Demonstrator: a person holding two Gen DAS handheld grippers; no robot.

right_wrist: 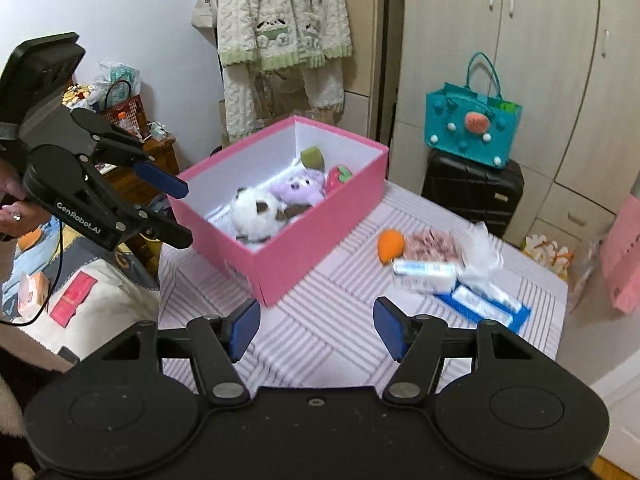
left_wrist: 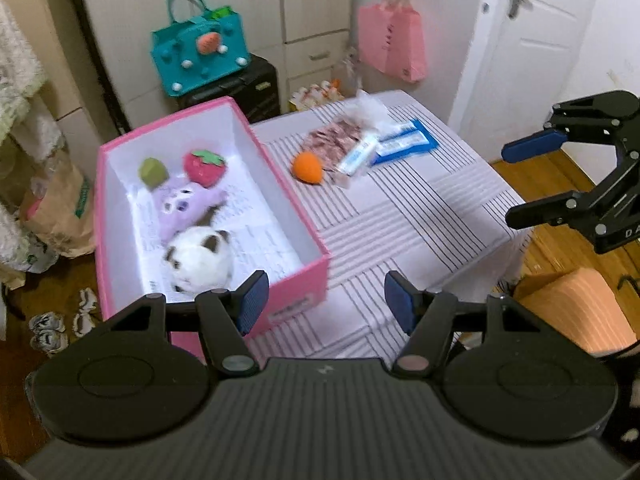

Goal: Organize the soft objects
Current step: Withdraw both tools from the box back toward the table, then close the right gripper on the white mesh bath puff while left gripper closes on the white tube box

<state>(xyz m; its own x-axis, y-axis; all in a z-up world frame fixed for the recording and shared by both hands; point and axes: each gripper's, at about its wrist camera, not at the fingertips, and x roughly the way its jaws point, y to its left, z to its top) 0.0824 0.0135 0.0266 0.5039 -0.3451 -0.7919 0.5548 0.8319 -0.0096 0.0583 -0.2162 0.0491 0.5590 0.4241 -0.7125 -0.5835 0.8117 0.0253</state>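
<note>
A pink box (left_wrist: 298,280) (right_wrist: 320,248) stands open on the striped table (left_wrist: 400,216). Inside it lie a white-and-brown plush (left_wrist: 200,256) (right_wrist: 256,210), a purple plush (left_wrist: 184,208) (right_wrist: 296,188), a strawberry plush (left_wrist: 204,166) (right_wrist: 339,178) and a green plush (left_wrist: 152,172) (right_wrist: 313,157). An orange plush (left_wrist: 307,168) (right_wrist: 390,245) rests on the cloth to the right of the box. My left gripper (left_wrist: 326,300) (right_wrist: 182,214) hovers open over the box's near corner, with nothing between its pads. My right gripper (right_wrist: 316,328) (left_wrist: 510,184) is open and empty above the table's right side.
Beside the orange plush lie a patterned packet (left_wrist: 334,140), a clear bag (right_wrist: 480,248) and blue-and-white tissue packs (left_wrist: 400,144). A teal bag (left_wrist: 200,60) sits on a black suitcase (right_wrist: 472,196). A pink bag (left_wrist: 392,40) hangs by the door. Clutter lies on the floor at left.
</note>
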